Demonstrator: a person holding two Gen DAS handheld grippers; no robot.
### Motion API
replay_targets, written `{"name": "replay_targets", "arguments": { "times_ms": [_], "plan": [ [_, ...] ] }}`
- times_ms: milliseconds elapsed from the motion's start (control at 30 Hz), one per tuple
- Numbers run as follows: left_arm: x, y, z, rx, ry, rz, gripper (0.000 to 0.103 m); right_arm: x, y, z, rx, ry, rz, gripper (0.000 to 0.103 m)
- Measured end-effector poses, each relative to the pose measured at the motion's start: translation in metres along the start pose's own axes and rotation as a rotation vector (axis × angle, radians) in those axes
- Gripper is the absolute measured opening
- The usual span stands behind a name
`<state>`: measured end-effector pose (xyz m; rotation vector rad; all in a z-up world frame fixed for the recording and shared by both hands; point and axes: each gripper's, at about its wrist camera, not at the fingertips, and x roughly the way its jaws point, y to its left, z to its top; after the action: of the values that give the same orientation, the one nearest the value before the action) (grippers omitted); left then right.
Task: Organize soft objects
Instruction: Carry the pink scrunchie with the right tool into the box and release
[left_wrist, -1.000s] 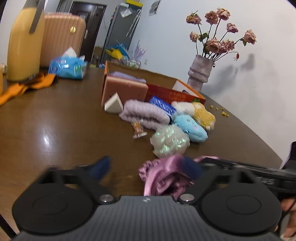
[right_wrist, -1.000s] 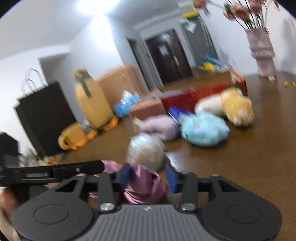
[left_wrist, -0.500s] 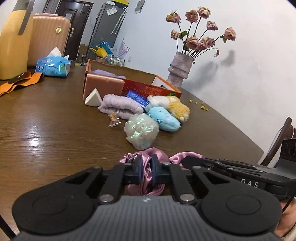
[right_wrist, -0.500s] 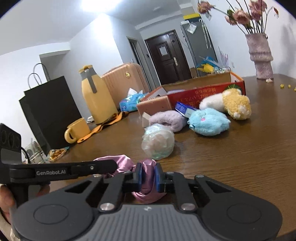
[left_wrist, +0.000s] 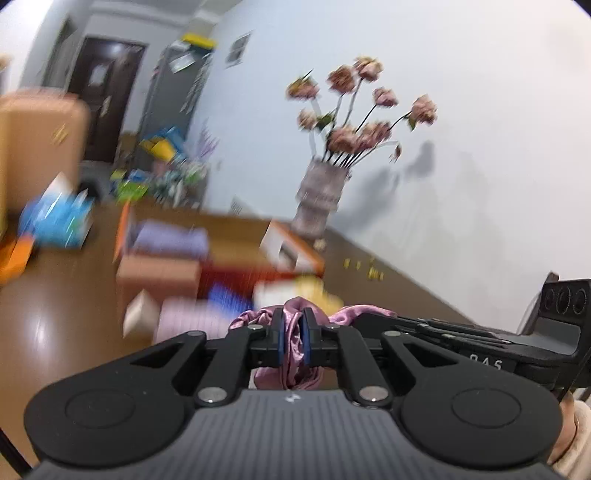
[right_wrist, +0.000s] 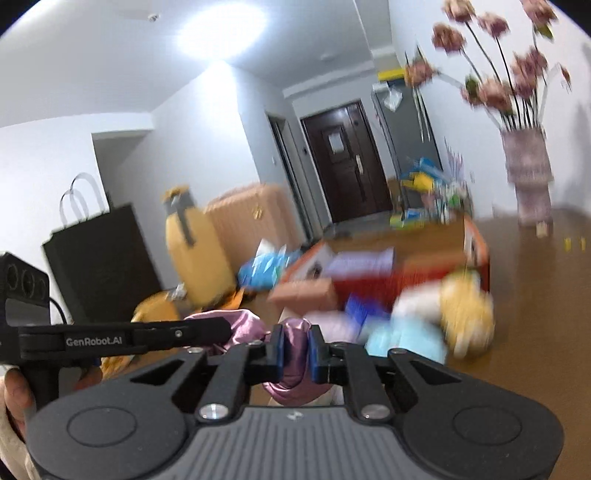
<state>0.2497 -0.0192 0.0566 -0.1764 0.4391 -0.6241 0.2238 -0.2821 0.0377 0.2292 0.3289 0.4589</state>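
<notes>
Both grippers hold one pink satin scrunchie above the table. My left gripper (left_wrist: 291, 339) is shut on the pink scrunchie (left_wrist: 291, 369), and my right gripper (right_wrist: 295, 349) is shut on its other side (right_wrist: 293, 354). The open red-orange box (left_wrist: 221, 254) lies ahead with a folded lilac cloth inside; it also shows in the right wrist view (right_wrist: 406, 273). In front of the box lie a lilac towel (left_wrist: 192, 317), a yellow plush (right_wrist: 465, 310), a light blue plush (right_wrist: 402, 339) and a blue packet (right_wrist: 360, 308). Both views are blurred.
A vase of dried roses (left_wrist: 319, 199) stands at the back right of the brown table (left_wrist: 55, 314). A blue tissue pack (left_wrist: 55, 221), a yellow jug (right_wrist: 195, 247), a tan suitcase (right_wrist: 255, 221) and a black bag (right_wrist: 99, 258) stand to the left.
Both grippers closed on the pink scrunchie and have lifted it off the table, moving toward the box. The views have tilted up and blurred.
</notes>
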Motion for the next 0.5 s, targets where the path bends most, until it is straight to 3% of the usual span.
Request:
{"name": "replay_targets", "arguments": {
  "times_ms": [167,267,367,500],
  "plan": [
    [0.098,0.018,0.096,0.079,0.007,-0.033,0.01,0.071,-0.056,0.092,-0.054,-0.029,-0.068,0.012],
    [0.183,0.041,0.135,0.055,0.093,0.004,0.009,0.14,-0.097,0.134,-0.062,0.064,-0.112,0.012],
    [0.257,0.07,0.149,0.021,0.179,0.059,0.009,0.218,-0.139,0.153,-0.04,0.185,-0.166,0.012],
    [0.342,0.115,0.144,-0.081,0.303,0.144,0.01,0.307,-0.181,0.149,0.002,0.333,-0.232,0.013]
  ]
}}
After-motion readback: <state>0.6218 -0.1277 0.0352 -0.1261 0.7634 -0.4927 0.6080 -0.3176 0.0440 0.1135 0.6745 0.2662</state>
